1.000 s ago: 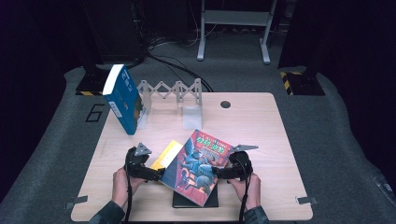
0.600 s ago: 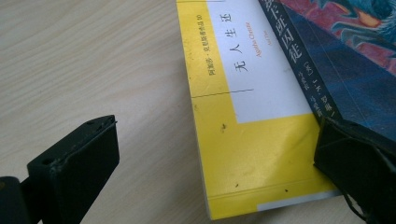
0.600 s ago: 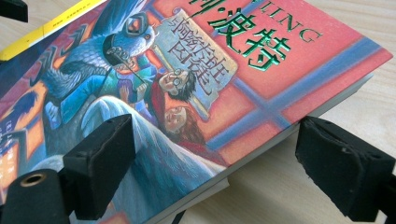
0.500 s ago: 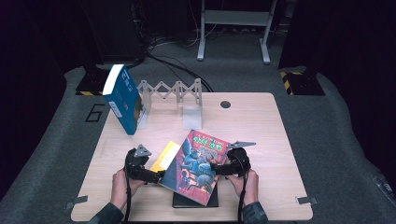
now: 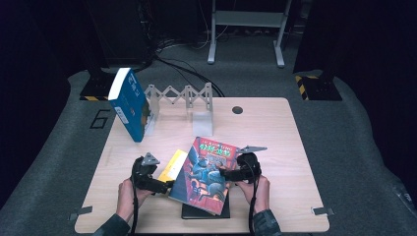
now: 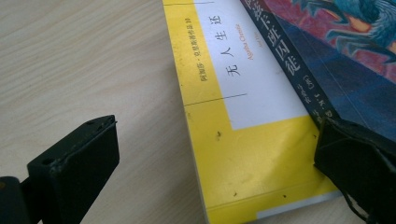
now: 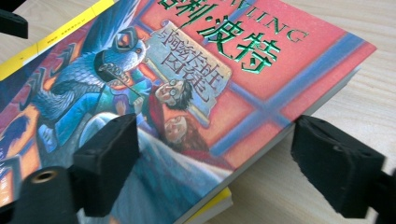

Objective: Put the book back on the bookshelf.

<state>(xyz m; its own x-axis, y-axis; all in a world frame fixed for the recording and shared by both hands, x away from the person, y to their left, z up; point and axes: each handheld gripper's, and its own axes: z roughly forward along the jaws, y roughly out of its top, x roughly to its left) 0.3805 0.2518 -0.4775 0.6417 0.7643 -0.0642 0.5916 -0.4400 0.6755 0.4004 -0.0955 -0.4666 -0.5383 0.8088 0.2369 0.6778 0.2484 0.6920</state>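
**Grippers on both sides of the book pile**

Right gripper (image 5: 227, 172) sits at the right edge of the red illustrated book (image 5: 206, 174), jaws spread wide and straddling that edge. They've just been closing a bit, with the book's edge between them, but in the right gripper view the pads don't look pressed on: one jaw hovers over the cover art, the other hangs off past the edge over the table (image 5: 290, 147). So not a grip as far as I can see.

Left gripper (image 5: 167, 186) is on the other side, also open. In the left gripper view one jaw is out over bare wood, the other sits at the spine of the red book, right where it overlaps the yellow book (image 6: 243, 154). Can't tell if that jaw actually touches.

Where the stuff is: the red book lies tilted on top of the pile at the near-middle of the table, its right edge lifted a little. The yellow one pokes out from under it on the left. A dark book (image 5: 204, 212) lies flat underneath, showing at the near edge.

Farther back, a blue book (image 5: 129, 103) leans upright against the left end of a grey zigzag book rack (image 5: 184, 98), well apart from the pile.
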